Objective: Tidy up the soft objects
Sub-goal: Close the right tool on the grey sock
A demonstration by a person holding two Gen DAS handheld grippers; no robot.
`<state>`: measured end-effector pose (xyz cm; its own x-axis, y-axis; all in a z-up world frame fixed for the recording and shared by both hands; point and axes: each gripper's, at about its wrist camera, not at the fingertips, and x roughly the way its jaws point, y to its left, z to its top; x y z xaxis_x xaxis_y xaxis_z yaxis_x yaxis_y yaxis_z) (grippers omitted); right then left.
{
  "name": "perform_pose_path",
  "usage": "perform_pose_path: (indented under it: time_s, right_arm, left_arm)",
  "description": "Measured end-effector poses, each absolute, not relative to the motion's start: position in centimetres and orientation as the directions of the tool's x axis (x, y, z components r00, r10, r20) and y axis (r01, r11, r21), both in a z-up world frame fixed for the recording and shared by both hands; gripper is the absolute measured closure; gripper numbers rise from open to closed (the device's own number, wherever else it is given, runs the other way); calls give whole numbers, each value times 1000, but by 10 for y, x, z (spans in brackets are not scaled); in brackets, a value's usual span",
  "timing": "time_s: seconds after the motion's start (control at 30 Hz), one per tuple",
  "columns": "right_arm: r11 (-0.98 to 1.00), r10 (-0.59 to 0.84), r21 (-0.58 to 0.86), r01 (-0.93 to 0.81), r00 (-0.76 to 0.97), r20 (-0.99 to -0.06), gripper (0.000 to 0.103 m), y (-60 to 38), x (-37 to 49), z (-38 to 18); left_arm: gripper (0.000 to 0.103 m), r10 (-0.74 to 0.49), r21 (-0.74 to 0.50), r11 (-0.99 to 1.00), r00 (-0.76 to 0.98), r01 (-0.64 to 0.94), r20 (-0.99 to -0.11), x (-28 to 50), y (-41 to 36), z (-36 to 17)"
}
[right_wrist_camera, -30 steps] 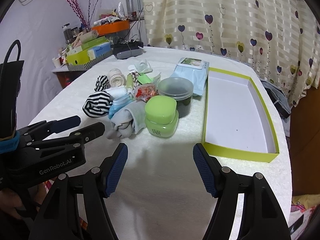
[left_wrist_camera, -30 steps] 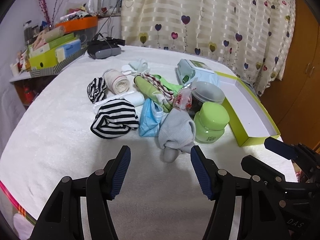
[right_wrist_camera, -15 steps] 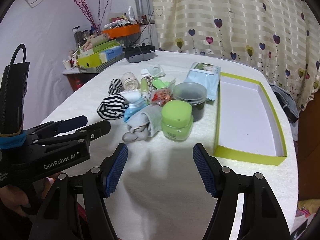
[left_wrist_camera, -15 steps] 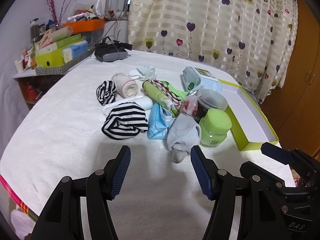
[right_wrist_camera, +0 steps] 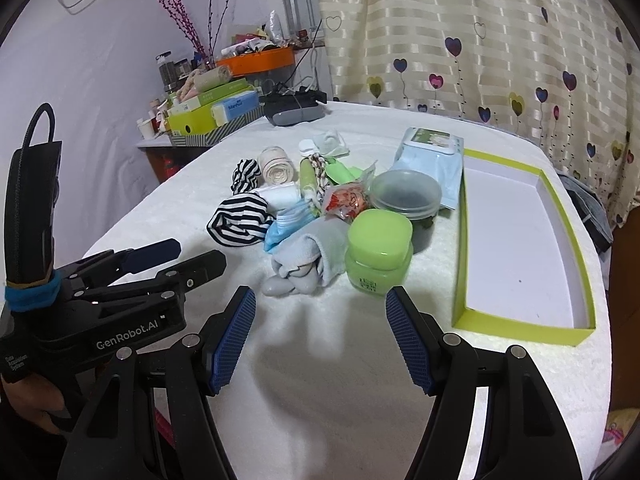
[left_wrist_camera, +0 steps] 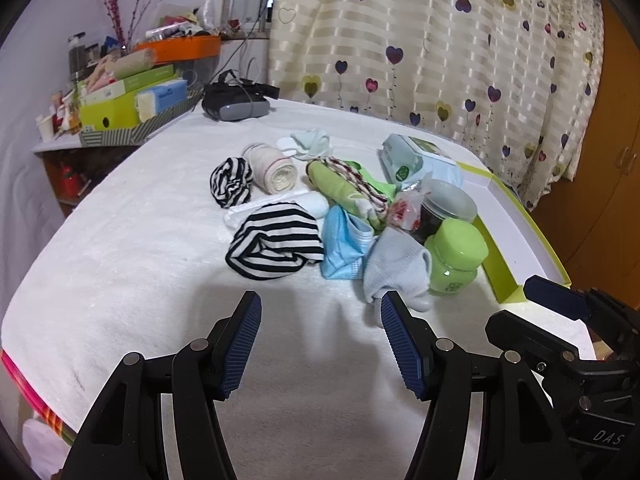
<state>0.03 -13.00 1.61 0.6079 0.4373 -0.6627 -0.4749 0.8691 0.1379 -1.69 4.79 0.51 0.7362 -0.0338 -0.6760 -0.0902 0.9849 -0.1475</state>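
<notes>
A pile of soft things lies mid-table: a grey sock (left_wrist_camera: 394,270) (right_wrist_camera: 310,254), a blue face mask (left_wrist_camera: 344,240) (right_wrist_camera: 286,224), a striped cloth (left_wrist_camera: 276,246) (right_wrist_camera: 238,226), a smaller striped roll (left_wrist_camera: 231,182), a cream roll (left_wrist_camera: 274,168) and green socks (left_wrist_camera: 340,184). An empty lime-edged white box (right_wrist_camera: 520,240) sits to the right. My left gripper (left_wrist_camera: 320,340) is open and empty, short of the pile. My right gripper (right_wrist_camera: 320,336) is open and empty, near the grey sock and the green jar (right_wrist_camera: 378,252).
A dark lidded tub (right_wrist_camera: 406,196), a wipes pack (right_wrist_camera: 432,156) and a snack packet (right_wrist_camera: 346,200) lie among the soft things. A black device (left_wrist_camera: 236,106) and a cluttered shelf (left_wrist_camera: 132,100) stand at the back left. A curtain (left_wrist_camera: 440,40) hangs behind.
Both grippers have pulled back and risen a little from the pile; the objects look smaller and farther. Both grippers stay open, and nothing on the table has moved.
</notes>
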Motion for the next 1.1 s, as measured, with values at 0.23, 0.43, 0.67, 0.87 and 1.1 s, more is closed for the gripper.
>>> perform_pose_path:
  time_s: [0.23,0.43,0.67,0.87,1.1]
  right_arm:
    - [867,448,183,-463,565,-693,35,-119,17,8]
    - [857,459,190,-479,543,-703,34,-104,26,2]
    - [866,447,198,-459,534,-718,34,-90,43,-5]
    - [872,429,185,-453,527,-733,34,-80,53,-11]
    - [888,400,185,-421,510,-762,35,-72,63,-25]
  left_arm:
    - [40,-44,-169,981,734,-98,-678,-11,63,0]
    - [40,-40,-177,978,734,-109,-677,-8,75,-6]
    - [40,-53,-203,972,732,-119,-679,0,91,-10]
    - [40,-61,-214,969,730,-119,-681,8,101,-15]
    - [40,-56,-200,973,728,-113,-683,19,104,-17]
